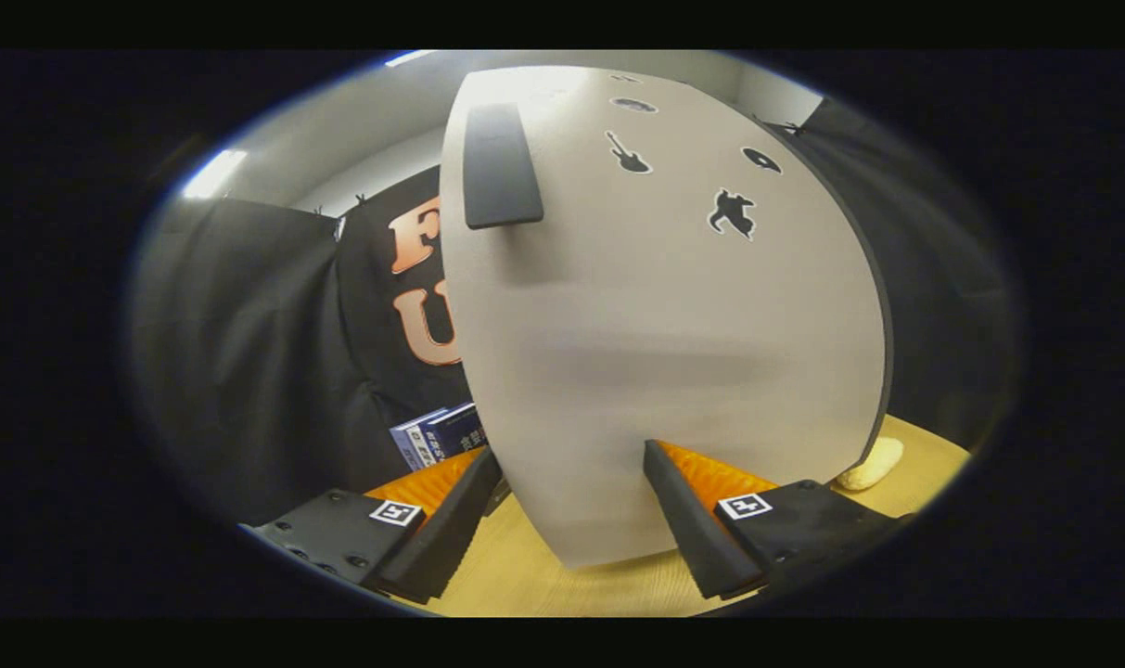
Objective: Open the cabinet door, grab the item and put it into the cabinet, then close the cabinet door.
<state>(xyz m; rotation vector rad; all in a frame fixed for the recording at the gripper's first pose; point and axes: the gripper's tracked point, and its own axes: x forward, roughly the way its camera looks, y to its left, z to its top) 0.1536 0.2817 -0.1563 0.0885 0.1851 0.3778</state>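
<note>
Two fingers of my tongs (571,520) stand open right against the cabinet door (673,353), its handle (500,167) high above them, the pale item (873,464) on the table (525,584) past the door's right edge.

Matt, smooth cabinet door (673,371) with a matt handle (500,167); wood-grain tabletop (525,575); cloth wall (247,371).

The hand-held two-finger gripper (562,520) has wedge-shaped fingers with ridged inner pads (710,478), set on matte black blocks that each bear a small square black-and-white marker (744,506), the left block studded with round screw heads (339,557)
</note>
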